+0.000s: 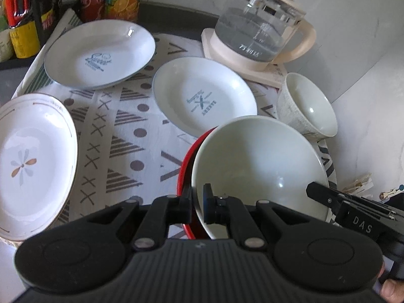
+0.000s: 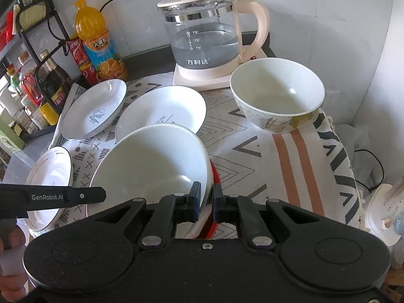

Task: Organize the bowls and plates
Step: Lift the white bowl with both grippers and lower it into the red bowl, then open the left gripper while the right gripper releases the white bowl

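You hold the big bowl (image 1: 257, 166) from both sides: your left gripper (image 1: 197, 202) is clamped on its near-left rim, one finger outside and one inside, and your right gripper (image 2: 207, 199) is clamped on its near-right rim in the same way. The bowl sits tilted, nearest to you of everything in front of the kettle (image 2: 204, 43), with a red edge (image 1: 183, 176) showing under it, perhaps a second bowl or a red outer side; I cannot tell which.

To do this step well, keep both grips even and level the bowl before you carry it, since a two-sided rim pinch on glazed china can slip if one hand leads. If the bowls are to be nested, the patterned bowl (image 2: 277, 96), just in front and to the right of the kettle, looks like the natural partner; lower slowly and release one gripper at a time.

Three plates are left: a printed plate (image 1: 204, 96) just in front of the kettle, another printed plate (image 1: 99, 55) to its left, and the flower plate (image 1: 32, 161) farthest left and nearer you. They look stackable, largest underneath.

Hidden or unclear: the big bowl's underside and whether it rests on the cloth (image 2: 252, 151) covering the bench; the flower plate's edge is cut off in the left wrist view.
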Motion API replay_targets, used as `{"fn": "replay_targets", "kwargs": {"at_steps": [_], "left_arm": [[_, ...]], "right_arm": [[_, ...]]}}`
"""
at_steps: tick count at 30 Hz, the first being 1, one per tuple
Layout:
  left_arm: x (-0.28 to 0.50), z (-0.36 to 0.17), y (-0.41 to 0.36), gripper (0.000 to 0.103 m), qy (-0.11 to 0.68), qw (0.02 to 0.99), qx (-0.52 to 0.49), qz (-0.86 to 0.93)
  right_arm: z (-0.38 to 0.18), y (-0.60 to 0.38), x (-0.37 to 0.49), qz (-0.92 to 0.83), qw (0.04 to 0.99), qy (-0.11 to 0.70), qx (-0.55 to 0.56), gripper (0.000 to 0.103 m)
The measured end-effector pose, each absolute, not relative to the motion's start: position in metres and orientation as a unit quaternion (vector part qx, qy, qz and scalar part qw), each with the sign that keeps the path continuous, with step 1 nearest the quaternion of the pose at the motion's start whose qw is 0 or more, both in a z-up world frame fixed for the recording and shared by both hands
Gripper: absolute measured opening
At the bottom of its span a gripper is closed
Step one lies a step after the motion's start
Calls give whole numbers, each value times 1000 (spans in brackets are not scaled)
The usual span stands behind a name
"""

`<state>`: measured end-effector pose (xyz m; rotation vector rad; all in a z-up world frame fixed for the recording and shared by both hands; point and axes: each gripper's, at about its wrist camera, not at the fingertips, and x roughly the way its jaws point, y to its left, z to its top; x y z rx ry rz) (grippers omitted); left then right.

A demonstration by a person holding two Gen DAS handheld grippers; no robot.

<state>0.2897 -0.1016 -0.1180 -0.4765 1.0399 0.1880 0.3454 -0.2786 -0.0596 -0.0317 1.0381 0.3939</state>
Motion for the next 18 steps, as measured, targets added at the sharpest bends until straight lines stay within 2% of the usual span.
{"fn": "replay_targets", "kwargs": {"at_steps": [9,11,13,15,18], "left_arm": [[296,-108,-105,11,507,828,-217,99],[295,-102,-104,18,499,832,-222,101],[292,-93,-102,34,484,841,-218,106],[292,-87,-101,45,475,846,-213,112],[295,-83,-99,50,468,851,-207,117]], "right_arm": [[-64,-275,349,182,850,494,-25,8],[-64,-275,350,181,851,493,-24,7],[-64,-274,349,179,852,492,-25,6],[-64,-274,349,179,852,492,-24,6],[-63,-274,350,185,850,494,-20,11]]}}
